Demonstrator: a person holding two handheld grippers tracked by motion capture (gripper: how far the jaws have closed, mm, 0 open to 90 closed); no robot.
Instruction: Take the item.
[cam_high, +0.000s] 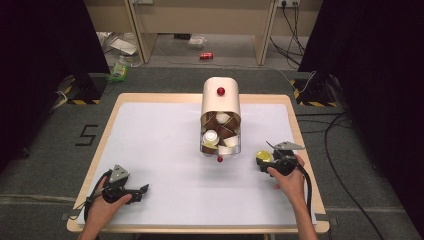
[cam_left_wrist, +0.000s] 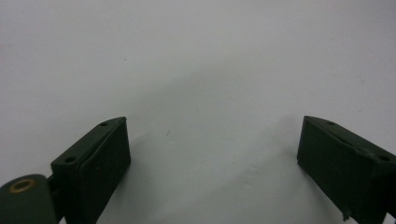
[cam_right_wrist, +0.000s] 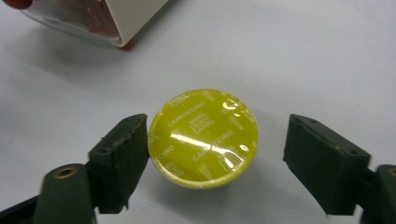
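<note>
Pick-up step in hand: right gripper (cam_right_wrist: 217, 154) open astride the round yellow foil-lidded coffee capsule (cam_right_wrist: 203, 137) on the white table (cam_high: 160, 150), right of the cream capsule dispenser (cam_high: 221, 102); next, close squarely; left gripper (cam_left_wrist: 212, 154) open, empty, near left.
</note>
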